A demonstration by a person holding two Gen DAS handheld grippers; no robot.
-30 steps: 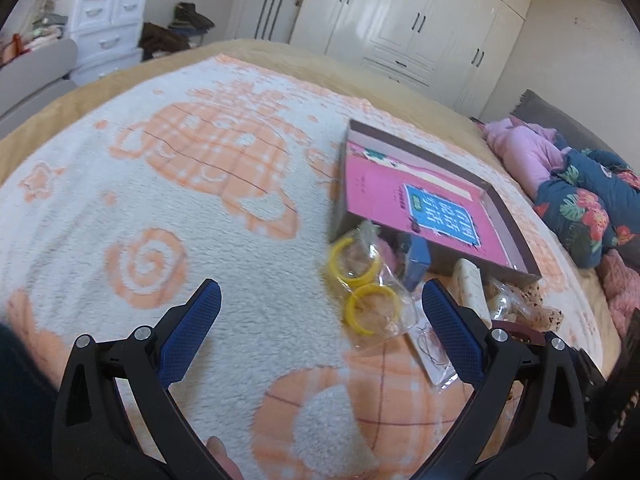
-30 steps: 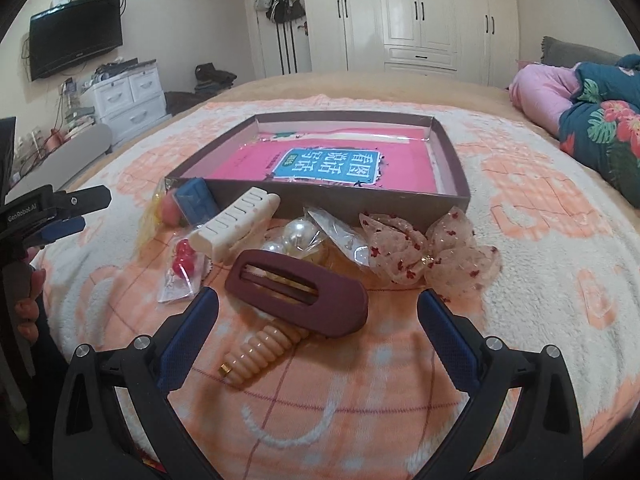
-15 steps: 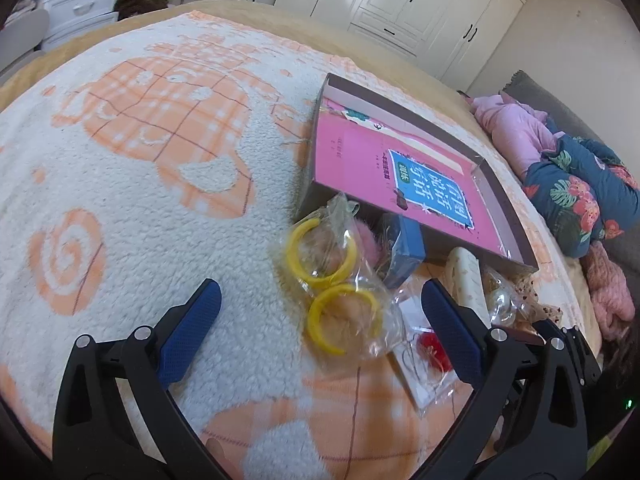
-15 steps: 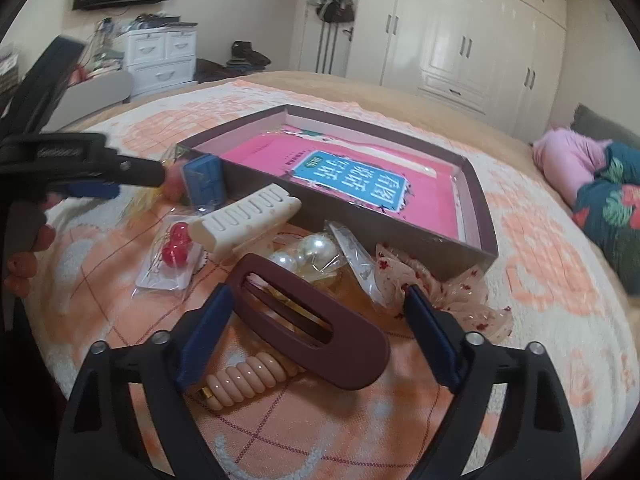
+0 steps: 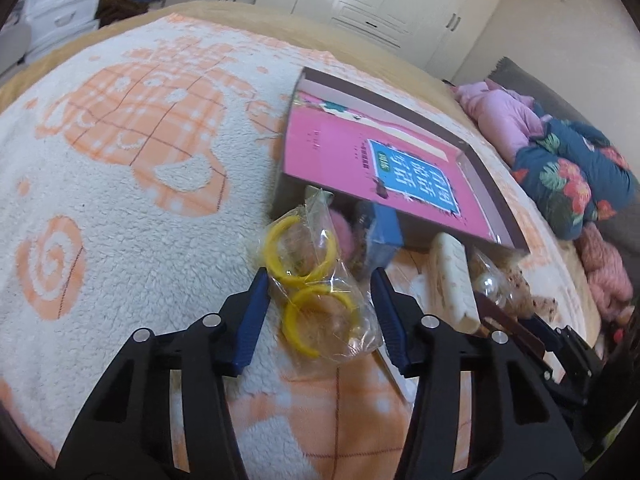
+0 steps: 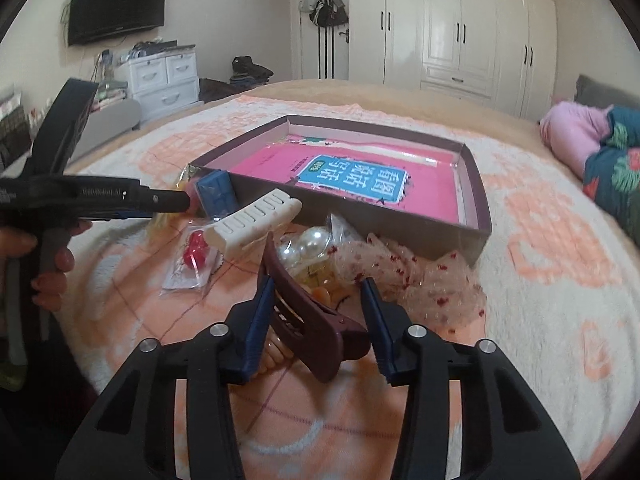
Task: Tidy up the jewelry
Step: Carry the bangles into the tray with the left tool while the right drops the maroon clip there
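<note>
A clear bag with two yellow bangles lies on the blanket, and my left gripper has its jaws closed against the bag's sides. My right gripper is shut on a maroon hair claw, tilted up between the fingers. A brown shallow box with a pink book inside sits behind the pile; it also shows in the left wrist view. A white claw clip, a blue case, pearls, a red-bead packet and a sheer bow lie before the box.
Everything rests on a white and orange fleece blanket on a bed. Pink and floral bedding is heaped at the right. White wardrobes and a drawer unit stand beyond the bed. My left gripper's body reaches in from the left.
Both grippers moved forward and closed. The left one closed around the bag of yellow bangles; the right one closed on the maroon hair claw and tipped it up.
</note>
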